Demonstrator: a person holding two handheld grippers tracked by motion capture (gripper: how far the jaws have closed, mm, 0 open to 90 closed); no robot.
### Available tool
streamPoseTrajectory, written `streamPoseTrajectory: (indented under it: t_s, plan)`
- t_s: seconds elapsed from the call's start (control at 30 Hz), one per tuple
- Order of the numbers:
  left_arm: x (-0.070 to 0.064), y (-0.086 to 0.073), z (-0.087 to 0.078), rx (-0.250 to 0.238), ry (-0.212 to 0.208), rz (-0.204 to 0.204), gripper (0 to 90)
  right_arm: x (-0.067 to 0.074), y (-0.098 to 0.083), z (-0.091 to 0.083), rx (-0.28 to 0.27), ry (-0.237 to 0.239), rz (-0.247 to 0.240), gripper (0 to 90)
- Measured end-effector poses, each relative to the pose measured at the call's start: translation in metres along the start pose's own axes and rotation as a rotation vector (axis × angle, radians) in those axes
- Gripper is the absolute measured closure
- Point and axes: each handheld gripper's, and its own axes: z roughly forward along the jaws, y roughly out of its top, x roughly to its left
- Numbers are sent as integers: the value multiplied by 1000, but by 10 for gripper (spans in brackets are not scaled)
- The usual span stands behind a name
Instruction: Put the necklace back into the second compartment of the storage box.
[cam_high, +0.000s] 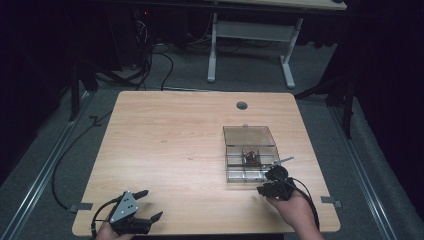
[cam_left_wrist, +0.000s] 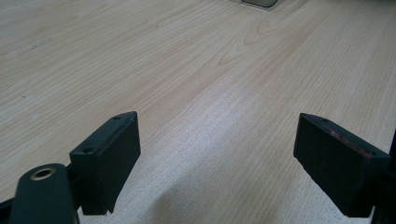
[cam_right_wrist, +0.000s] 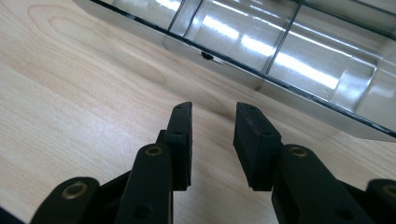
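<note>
Pale wood-grain laminate forms the rectangular table top (cam_high: 170, 150), on which a clear plastic compartment box (cam_high: 250, 160) with a hinged lid laid open behind it is seen right of centre. The right gripper (cam_high: 270, 182), black and held in a hand at the near right, is placed just in front of the box's near wall; in the right gripper view (cam_right_wrist: 212, 140) its jaws are parted by a narrow gap with nothing between them, and only bare table is seen under the pads. No contact with the box can be made out. The box's glossy dividers and near wall (cam_right_wrist: 261, 70) are seen close ahead, streaked with reflections. A small dark brown object (cam_high: 251, 159) lies in one middle compartment, too small to be identified, and a thin grey piece (cam_high: 282, 161) juts at the box's right edge, its nature unclear. The left gripper (cam_high: 147, 205), topped by a grey three-cornered plate, is held at the near left edge, well apart from the box; in the left gripper view (cam_left_wrist: 217, 154) its blocky matt jaws are spread wide over empty wood, nothing being gripped or touched. The hands are cut off by the lower frame edge.
</note>
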Motion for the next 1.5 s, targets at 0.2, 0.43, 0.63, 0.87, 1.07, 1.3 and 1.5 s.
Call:
streamPoseTrajectory:
  t_s: [0.2, 0.43, 0.63, 0.87, 1.07, 1.3, 1.5]
  plan:
    - [1, 0, -1, -9, 0, -7, 151, -2, -8, 4, -76, 22, 21, 671]
    - [1, -1, -1, -14, -2, -16, 151, 3, -21, 10, -199, 4, -3, 622]
    - [2, -1, -2, -18, -2, -25, 151, 8, -30, 15, -285, -9, -26, 619]
    - [4, -1, -2, -28, -2, -39, 151, 17, -44, 20, -431, -13, -57, 578]
    - [3, -1, -1, -23, -9, -27, 151, 17, -58, 28, -577, -15, -33, 554]
    - [3, 0, -1, -26, -7, -28, 150, 17, -67, 28, -660, -25, -27, 551]
    - [3, 0, -1, -29, 2, -29, 149, 17, -68, 28, -670, -31, -23, 545]
